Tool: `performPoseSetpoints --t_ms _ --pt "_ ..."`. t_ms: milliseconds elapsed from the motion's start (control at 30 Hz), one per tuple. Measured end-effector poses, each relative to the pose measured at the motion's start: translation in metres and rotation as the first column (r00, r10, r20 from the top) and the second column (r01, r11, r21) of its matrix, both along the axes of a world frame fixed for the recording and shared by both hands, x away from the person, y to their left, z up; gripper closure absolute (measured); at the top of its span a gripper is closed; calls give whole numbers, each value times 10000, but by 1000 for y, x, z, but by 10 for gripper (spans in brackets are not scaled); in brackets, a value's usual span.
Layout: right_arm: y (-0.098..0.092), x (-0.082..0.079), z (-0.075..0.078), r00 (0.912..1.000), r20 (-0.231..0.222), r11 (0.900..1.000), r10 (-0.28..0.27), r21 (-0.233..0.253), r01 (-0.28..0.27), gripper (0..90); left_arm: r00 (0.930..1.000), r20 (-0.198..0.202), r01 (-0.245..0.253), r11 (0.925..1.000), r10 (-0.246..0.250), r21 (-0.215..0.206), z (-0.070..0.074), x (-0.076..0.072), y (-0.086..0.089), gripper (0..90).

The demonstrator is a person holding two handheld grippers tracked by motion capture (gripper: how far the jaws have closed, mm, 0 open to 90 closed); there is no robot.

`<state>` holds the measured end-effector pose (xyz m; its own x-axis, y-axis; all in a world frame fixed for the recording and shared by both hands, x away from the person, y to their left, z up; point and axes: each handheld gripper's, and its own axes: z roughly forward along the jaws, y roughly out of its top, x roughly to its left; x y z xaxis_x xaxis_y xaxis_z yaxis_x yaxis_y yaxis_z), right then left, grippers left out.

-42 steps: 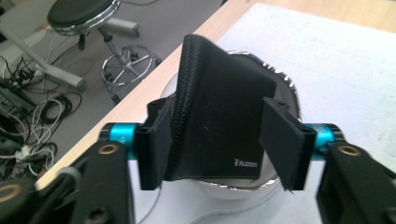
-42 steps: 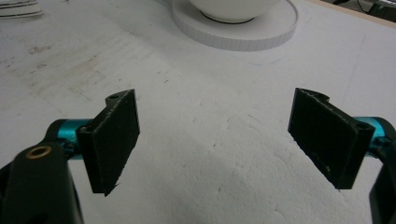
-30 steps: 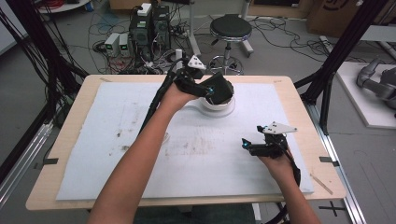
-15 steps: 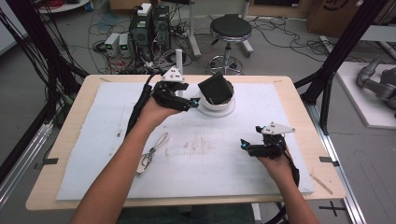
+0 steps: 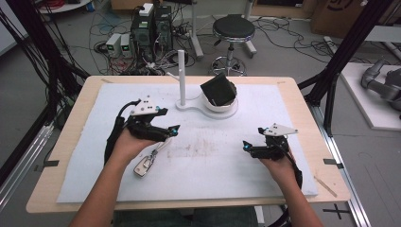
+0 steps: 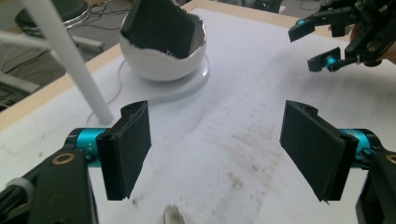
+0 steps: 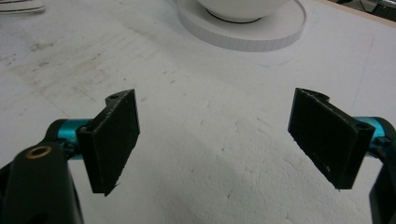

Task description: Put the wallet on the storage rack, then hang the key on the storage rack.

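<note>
Above stained mat (image 5: 208, 156), both grippers wide-jawed.

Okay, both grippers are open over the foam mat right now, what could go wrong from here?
1. The black square object sits tilted in the white bowl, poking above its rim; a bump might tip it out.
2. The thin white post rises close beside the bowl, so the left gripper may knock it when reaching in.
3. The small metal clip lies right by the left hand and might get dragged or pushed.
</note>
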<state>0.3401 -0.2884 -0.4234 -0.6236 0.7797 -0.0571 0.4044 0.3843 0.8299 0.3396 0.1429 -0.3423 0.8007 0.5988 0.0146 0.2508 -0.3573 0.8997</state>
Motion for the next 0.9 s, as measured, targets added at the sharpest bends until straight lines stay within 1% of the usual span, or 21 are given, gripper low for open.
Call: performPoseSetpoints --t_ms 33,67,100,167,233,267,300,367,400,433,467,500,533,633,733,900 --pt "0 0 0 10000 1 10000 -15 18 15 167 9999 -39 -96 9999 96 -88 -4 -4 4 236" --pt "0 0 0 10000 1 10000 -15 18 15 167 9999 -39 -96 9999 96 -88 -4 -4 4 236" --pt "-1 0 0 10000 1 10000 5 -24 -5 167 9998 -5 -207 9998 207 -41 -9 -8 8 236" --pt "0 1 0 10000 37 10000 -6 -43 6 167 9992 -264 -283 9995 286 112 -15 -11 16 233" --pt "-1 1 0 10000 46 10000 -20 -65 20 167 9992 -242 -308 9995 310 104 -17 -13 19 230" --pt "-1 0 1 10000 77 10000 -1 -81 2 167 9991 -302 -296 9995 299 120 -20 -16 21 229" --pt "-1 0 1 9999 113 10000 11 -94 -10 167 9987 -405 -306 9992 318 276 -27 -18 27 226" --pt "-1 0 0 10000 82 9999 45 -112 -44 168 9974 -530 -458 9980 480 424 -34 -20 33 221" --pt "0 0 0 9999 92 9999 52 -155 -50 167 9964 -558 -616 9970 642 467 -37 -22 36 219" --pt "0 0 0 10000 43 9999 52 -139 -51 167 9951 -549 -792 9957 818 487 -38 -22 40 215" --pt "0 0 0 10000 43 9999 52 -139 -51 167 9951 -549 -792 9957 818 487 -38 -22 40 210" --pt "1 1 -1 10000 26 9999 60 -130 -59 167 9930 -509 -1050 9941 1064 288 -38 -23 47 206" --pt "1 1 -1 10000 19 9999 86 -148 -86 167 9928 -474 -1094 9937 1104 233 -37 -23 49 205" --pt "4 3 -3 9999 -74 9994 125 -317 -127 167 9935 -354 -1080 9939 1087 205 -36 -23 50 199" --pt "7 4 -5 9998 -111 9987 179 -471 -184 167 9940 -396 -1013 9946 1021 215 -37 -23 48 199" --pt "8 3 -5 9998 -87 9984 201 -534 -205 167 9944 -561 -888 9957 901 251 -42 -21 45 199"
